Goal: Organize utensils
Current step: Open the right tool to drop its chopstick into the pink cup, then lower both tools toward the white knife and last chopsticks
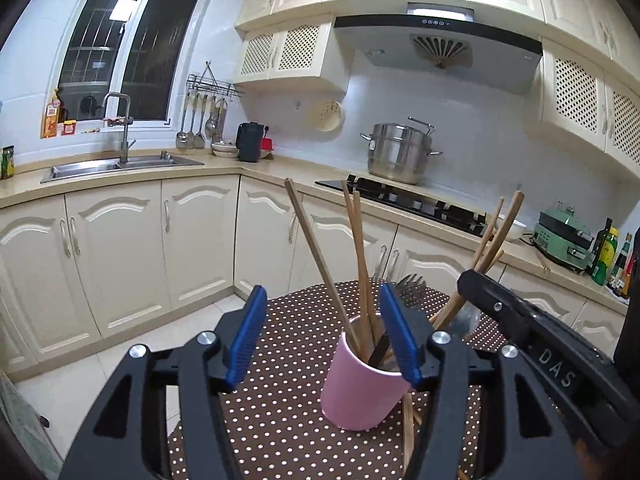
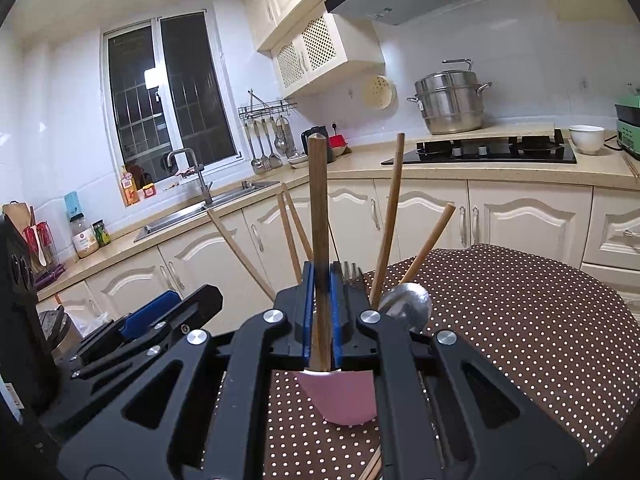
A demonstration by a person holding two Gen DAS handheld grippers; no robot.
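Observation:
A pink cup [image 1: 360,388] stands on the brown polka-dot tablecloth [image 1: 280,400] with several wooden chopsticks [image 1: 360,248] leaning in it. My left gripper [image 1: 324,320] is open around the cup's near side, and its blue pads [image 1: 248,332] do not press on anything. My right gripper [image 2: 320,280] is shut on one dark wooden chopstick [image 2: 318,208], held upright over the pink cup [image 2: 340,396]. The right gripper [image 1: 468,280] reaches in from the right in the left wrist view. A metal spoon [image 2: 408,304] and a fork [image 2: 350,270] show just behind the cup.
Cream kitchen cabinets [image 1: 120,248] and a counter run behind the table, with a sink [image 1: 116,166], a black hob [image 1: 404,198] and a steel pot [image 1: 398,152]. Bottles [image 1: 608,252] stand at the far right. The left gripper [image 2: 160,312] sits close beside the right one.

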